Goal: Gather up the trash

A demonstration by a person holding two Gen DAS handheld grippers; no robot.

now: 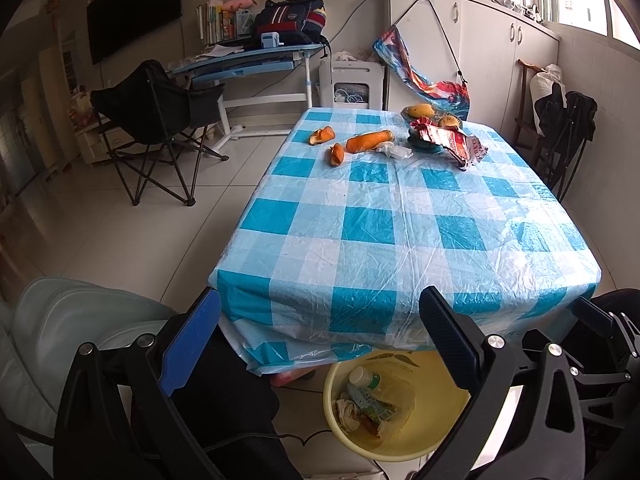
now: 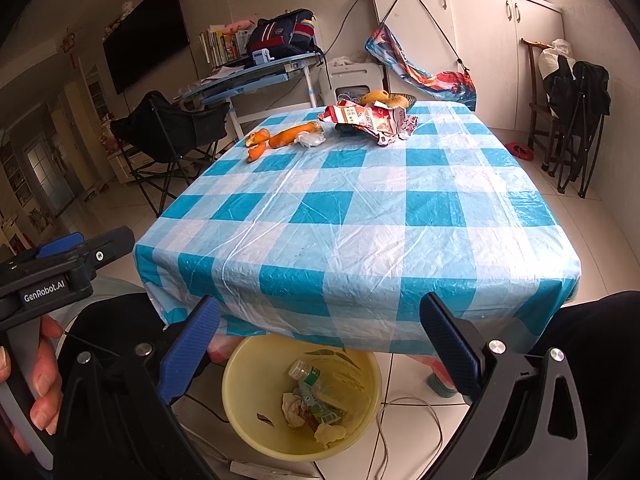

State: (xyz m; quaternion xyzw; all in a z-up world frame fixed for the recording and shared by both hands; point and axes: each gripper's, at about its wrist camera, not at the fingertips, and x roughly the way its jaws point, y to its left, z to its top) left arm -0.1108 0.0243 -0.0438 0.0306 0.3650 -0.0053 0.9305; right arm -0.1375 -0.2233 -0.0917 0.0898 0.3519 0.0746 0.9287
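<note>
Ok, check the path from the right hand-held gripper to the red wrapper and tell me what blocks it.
Nothing visible: only bare tablecloth lies between the open right hand-held gripper and the wrapper at the far end.

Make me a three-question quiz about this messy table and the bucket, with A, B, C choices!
1. Where is the yellow bucket?
A. On the table
B. On the floor under the table's near edge
C. On the black chair

2. How many orange peel pieces lie on the checked tablecloth?
A. One
B. Three
C. Six

3. What are both claws doing?
A. Open and empty
B. Squeezing a bottle
C. Holding the wrapper

Answers:
1. B: the bucket stands on the tiles below the cloth's hanging edge.
2. B: one long piece and two smaller ones lie at the far end.
3. A: the left claw and right claw each show a wide gap with nothing between the fingers.
</note>
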